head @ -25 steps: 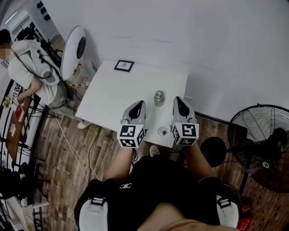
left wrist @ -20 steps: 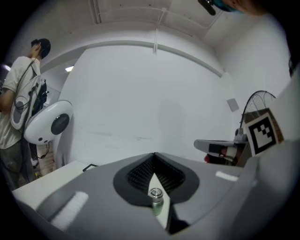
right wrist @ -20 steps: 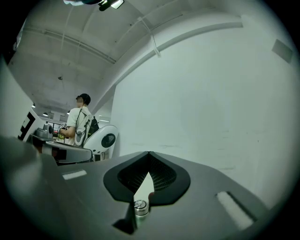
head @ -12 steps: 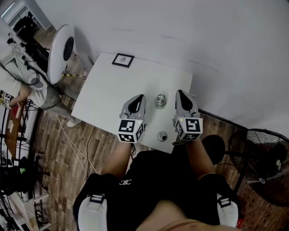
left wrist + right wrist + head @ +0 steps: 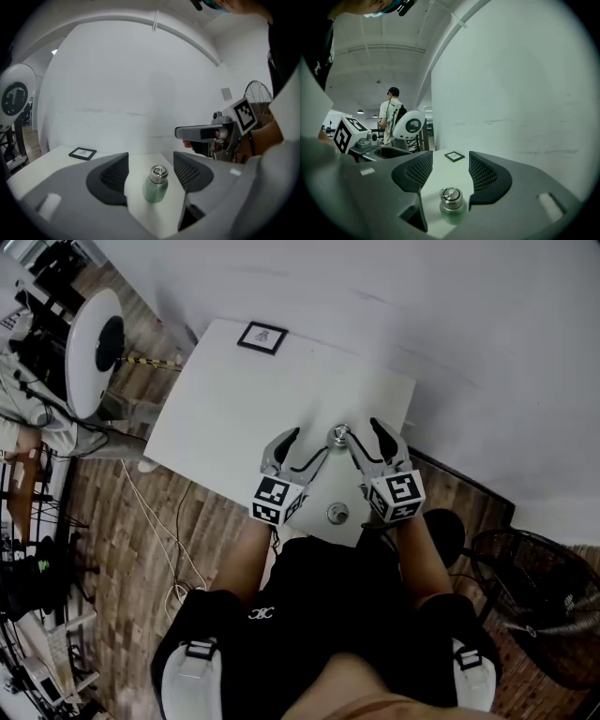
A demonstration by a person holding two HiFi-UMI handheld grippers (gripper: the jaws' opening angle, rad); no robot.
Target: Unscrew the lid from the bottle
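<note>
Two opening tongs (image 5: 307, 442) (image 5: 363, 434), one bottle (image 5: 339, 435) between, one card (image 5: 262, 337).

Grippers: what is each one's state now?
Left gripper: opening, bottle in line between jaws, not gripped.
Right gripper: opening, same bottle between jaws, not gripped.

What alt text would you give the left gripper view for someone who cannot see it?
A small green bottle with a silver lid stands upright on a white table, framed between the left gripper's dark jaws, which are opening and clear of it. A black-framed card lies farther back at left.
</note>
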